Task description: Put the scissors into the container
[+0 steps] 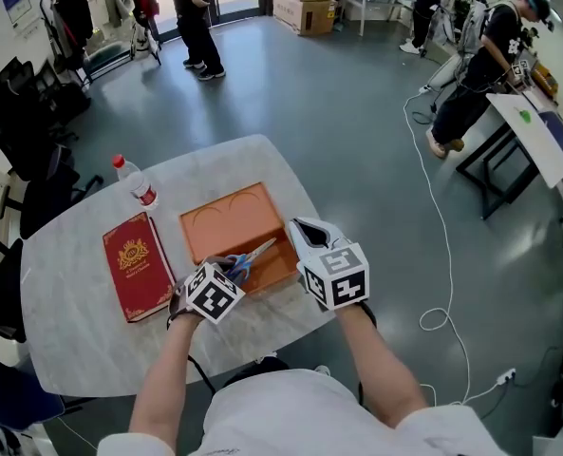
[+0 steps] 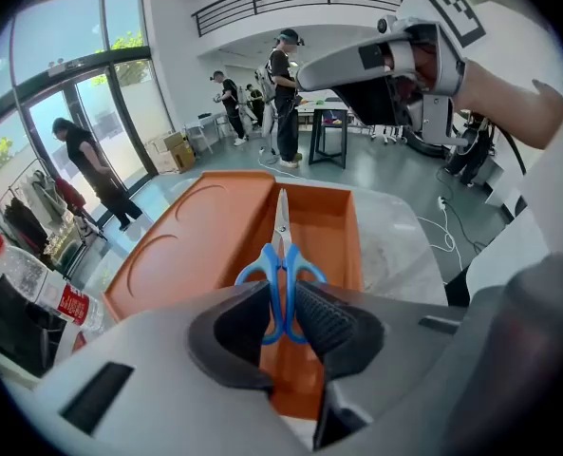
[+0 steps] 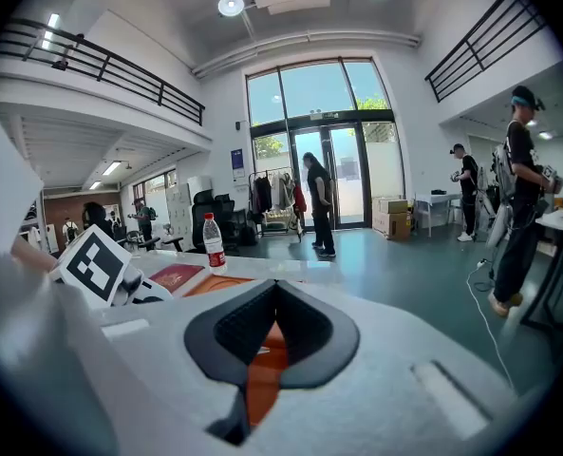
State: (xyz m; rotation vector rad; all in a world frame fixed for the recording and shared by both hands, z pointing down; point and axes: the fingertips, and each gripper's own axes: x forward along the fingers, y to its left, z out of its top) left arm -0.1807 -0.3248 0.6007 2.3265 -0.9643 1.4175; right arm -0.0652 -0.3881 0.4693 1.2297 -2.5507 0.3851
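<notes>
While the blue-handled scissors (image 2: 282, 245) are clamped by their handle loops in the left gripper (image 2: 281, 316), their blades are pointed along the orange container (image 2: 191, 245), perhaps resting on its floor. The right gripper (image 3: 274, 297) is held closed and empty just beside the container.

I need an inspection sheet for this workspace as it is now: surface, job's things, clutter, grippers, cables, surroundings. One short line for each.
Surface: pale marbled table, no spills seen.
Job's things: blue-handled scissors held over the recessed part of the orange container, blades pointing away from the person; contact cannot be told.
Clutter: red book and water bottle, left of the container.
Grippers: left hand-held gripper shut on the scissors' handles; right hand-held gripper shut, empty, at the container's right edge.
Cables: white cable across the floor, right of the table.
Surroundings: people standing apart; office chairs.
</notes>
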